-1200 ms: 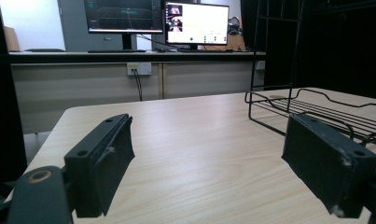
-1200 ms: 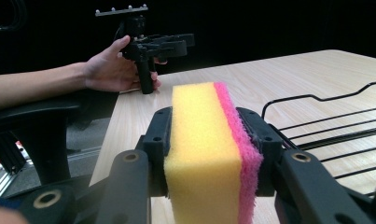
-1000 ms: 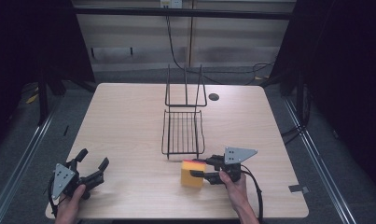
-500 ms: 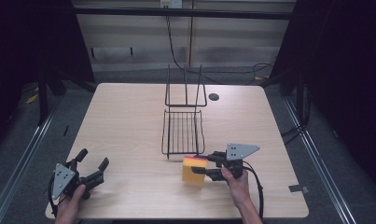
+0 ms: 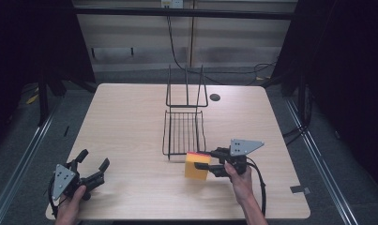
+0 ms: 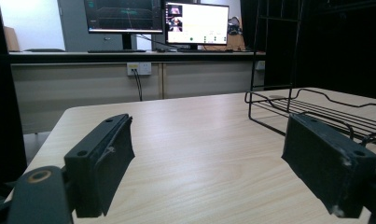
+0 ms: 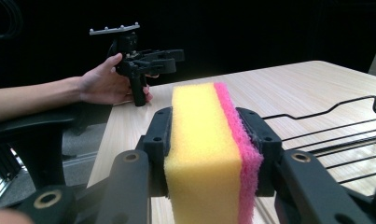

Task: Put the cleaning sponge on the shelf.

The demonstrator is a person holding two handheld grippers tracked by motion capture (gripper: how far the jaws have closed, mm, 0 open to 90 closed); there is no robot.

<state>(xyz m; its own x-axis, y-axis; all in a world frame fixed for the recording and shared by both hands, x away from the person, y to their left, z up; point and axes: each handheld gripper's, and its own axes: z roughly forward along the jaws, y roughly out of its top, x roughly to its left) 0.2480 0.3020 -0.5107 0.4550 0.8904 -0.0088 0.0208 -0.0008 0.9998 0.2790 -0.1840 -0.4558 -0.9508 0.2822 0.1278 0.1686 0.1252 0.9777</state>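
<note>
Right gripper (image 5: 209,164) jaws clamp sponge (image 5: 197,165); rack (image 5: 184,132) just ahead. Left gripper (image 5: 90,165) jaws wide, empty, farther.

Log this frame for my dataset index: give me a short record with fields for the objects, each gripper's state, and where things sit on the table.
surface: light wooden table
held object: yellow and pink sponge, near the table's front, just in front of the rack
right gripper: shut on the sponge, one jaw on the yellow face and one on the pink face
left gripper: open, holding nothing, at the table's front left corner
other object: black wire rack, mid-table, its back upright
rack contents: nothing in it
</note>
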